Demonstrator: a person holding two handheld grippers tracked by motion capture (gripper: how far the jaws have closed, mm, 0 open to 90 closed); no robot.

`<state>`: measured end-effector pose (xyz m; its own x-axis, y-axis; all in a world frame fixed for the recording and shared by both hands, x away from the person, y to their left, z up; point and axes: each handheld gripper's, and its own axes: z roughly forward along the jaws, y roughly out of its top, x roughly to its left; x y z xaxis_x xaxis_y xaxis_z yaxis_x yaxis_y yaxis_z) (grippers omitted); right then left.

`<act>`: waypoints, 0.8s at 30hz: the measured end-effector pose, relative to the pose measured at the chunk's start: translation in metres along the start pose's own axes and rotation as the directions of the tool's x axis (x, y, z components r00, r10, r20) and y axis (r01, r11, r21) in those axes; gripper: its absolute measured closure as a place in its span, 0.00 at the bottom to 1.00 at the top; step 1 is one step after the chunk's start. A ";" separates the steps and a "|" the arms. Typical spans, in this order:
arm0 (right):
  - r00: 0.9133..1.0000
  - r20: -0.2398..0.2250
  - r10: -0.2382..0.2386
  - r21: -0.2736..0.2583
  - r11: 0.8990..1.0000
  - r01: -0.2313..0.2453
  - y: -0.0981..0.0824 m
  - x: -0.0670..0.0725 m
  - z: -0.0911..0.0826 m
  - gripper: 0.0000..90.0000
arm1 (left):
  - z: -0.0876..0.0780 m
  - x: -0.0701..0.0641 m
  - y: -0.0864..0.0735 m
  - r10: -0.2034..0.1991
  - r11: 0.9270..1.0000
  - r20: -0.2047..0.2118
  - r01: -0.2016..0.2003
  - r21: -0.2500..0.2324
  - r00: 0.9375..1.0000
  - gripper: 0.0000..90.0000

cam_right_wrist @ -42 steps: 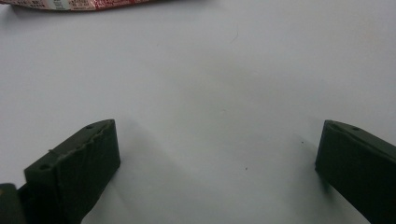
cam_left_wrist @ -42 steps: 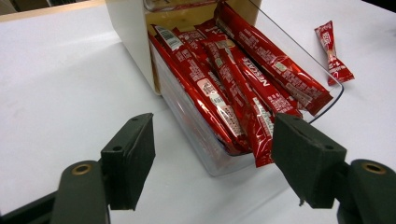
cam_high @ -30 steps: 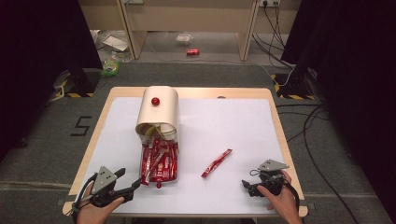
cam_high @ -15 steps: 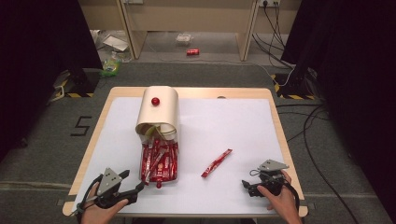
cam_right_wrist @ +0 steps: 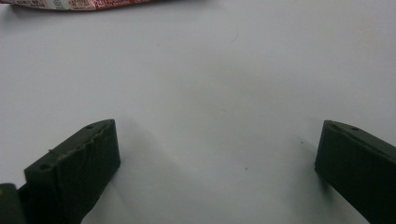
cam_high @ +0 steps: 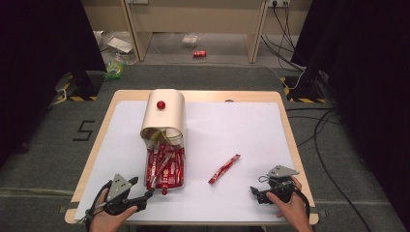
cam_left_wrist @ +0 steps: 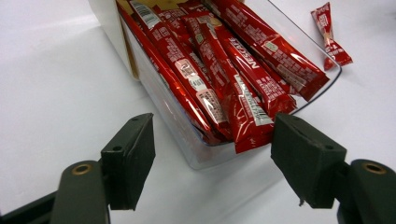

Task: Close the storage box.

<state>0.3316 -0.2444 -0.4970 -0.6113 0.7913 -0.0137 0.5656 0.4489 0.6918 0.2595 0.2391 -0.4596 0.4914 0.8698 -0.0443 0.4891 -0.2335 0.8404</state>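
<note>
Presently, my left gripper (cam_high: 147, 194) sits at the near left of the white-covered counter (cam_high: 232, 125), its jaws standing wide and empty, aimed at the near end of the clear plastic tray of red coffee stick sachets (cam_left_wrist: 224, 79). That tray (cam_high: 165, 166) projects toward me from under the cream rounded dispenser box with a red knob (cam_high: 163, 116). One sachet end pokes over the tray's near rim, just ahead of my jaws and not between them.

My right gripper (cam_high: 257, 193) rests at the near right, jaws likewise spread with nothing in them. A single loose red sachet (cam_high: 224, 168) lies on the counter between tray and right gripper, apart from both.

Judgement: the step in hand is the approach to draw a sachet from the tray. The next move calls for advancing the left jaws around that protruding end, then closing squarely on it alone.
</note>
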 end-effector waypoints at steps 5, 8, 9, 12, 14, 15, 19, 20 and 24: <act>1.000 -0.001 0.000 0.000 1.000 0.000 0.000 0.000 0.000 0.01 | 0.005 0.000 0.001 -0.033 0.999 -0.005 0.033 -0.005 0.999 0.34; 1.000 -0.001 0.001 0.000 1.000 -0.001 0.000 0.000 0.000 0.01 | 0.007 0.000 0.001 -0.046 0.999 0.005 0.046 -0.006 0.999 0.33; 1.000 -0.001 0.000 -0.001 1.000 0.000 0.000 0.000 0.000 0.00 | 0.007 0.000 0.001 -0.050 0.999 0.006 0.050 -0.010 0.999 0.33; 1.000 -0.001 0.002 0.000 1.000 -0.002 0.000 0.000 0.000 0.01 | 0.009 -0.001 0.001 -0.051 0.999 0.008 0.052 -0.016 0.999 0.33; 1.000 -0.001 0.000 0.000 1.000 0.000 0.000 0.000 0.000 0.01 | 0.009 -0.003 0.000 -0.053 0.998 0.005 0.053 -0.022 0.999 0.32; 1.000 -0.001 0.001 0.000 1.000 -0.001 0.000 0.000 0.000 0.01 | 0.010 -0.004 -0.001 -0.047 0.999 0.006 0.047 -0.018 0.999 0.32; 1.000 0.000 0.000 0.001 1.000 0.000 0.000 0.000 0.000 0.01 | 0.012 -0.005 -0.004 -0.049 0.999 0.019 0.050 -0.008 0.999 0.32; 1.000 -0.001 0.002 0.000 1.000 -0.002 0.000 0.000 0.000 0.01 | 0.012 -0.005 -0.004 -0.053 0.999 0.021 0.054 -0.009 0.998 0.32; 1.000 -0.001 0.001 0.000 1.000 -0.001 0.000 0.000 0.000 0.00 | 0.014 -0.008 -0.004 -0.049 0.999 0.031 0.050 -0.015 0.998 0.33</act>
<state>0.3318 -0.2444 -0.4971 -0.6109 0.7916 -0.0123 0.5662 0.4477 0.6921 0.2635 0.2269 -0.4706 0.4891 0.8662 -0.1023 0.5019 -0.1836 0.8452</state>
